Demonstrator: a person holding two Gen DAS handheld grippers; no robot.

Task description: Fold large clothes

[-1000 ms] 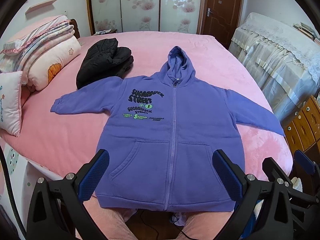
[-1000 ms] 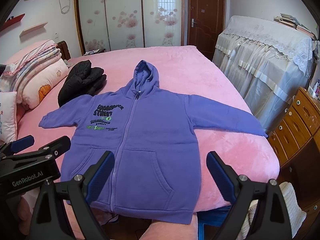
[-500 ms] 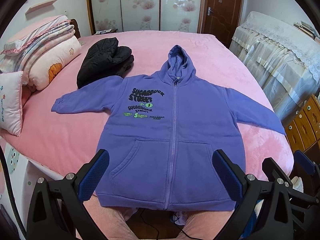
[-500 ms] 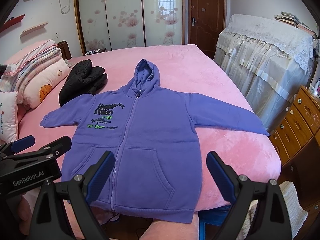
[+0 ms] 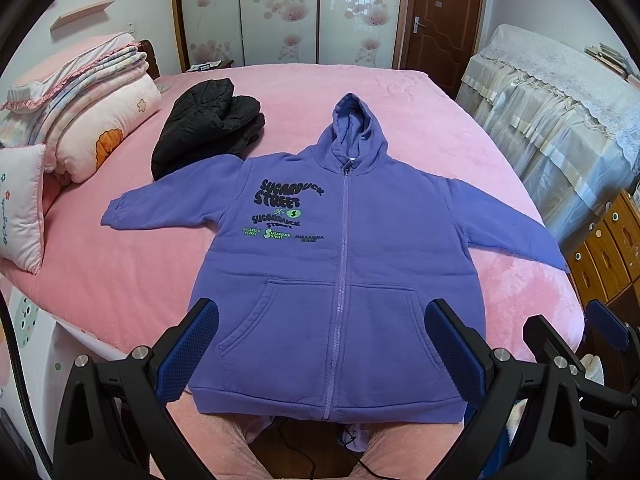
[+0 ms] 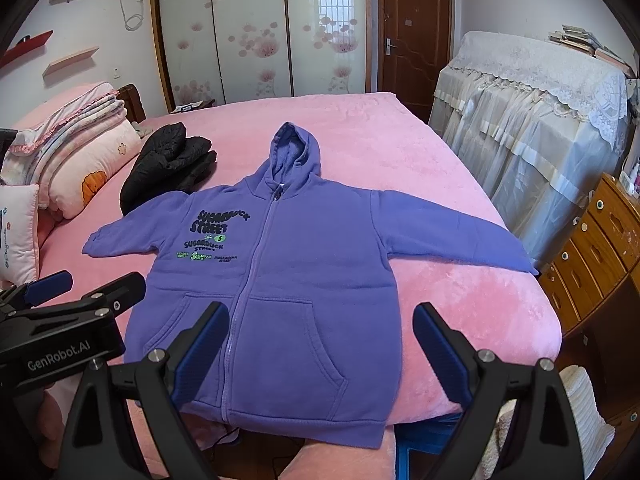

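Note:
A purple zip hoodie (image 5: 340,264) (image 6: 280,280) lies flat and face up on the pink bed (image 5: 120,280) (image 6: 460,292), sleeves spread out, hood pointing away, hem at the near edge. My left gripper (image 5: 320,344) hovers open above the hem, with nothing between its blue pads. My right gripper (image 6: 320,340) is open too, over the hoodie's right pocket side. In the right wrist view the left gripper (image 6: 72,292) shows at the left edge. The right gripper (image 5: 580,344) peeks in at the lower right of the left wrist view.
A folded black jacket (image 5: 204,124) (image 6: 168,164) rests beyond the left sleeve. Stacked quilts and pillows (image 5: 80,128) sit at the left. A covered cabinet (image 6: 532,120) and wooden drawers (image 6: 592,248) stand to the right of the bed.
Both views have drifted slightly, and the hoodie sits a touch lower in the frames. Both grippers stay open and the hoodie has not moved.

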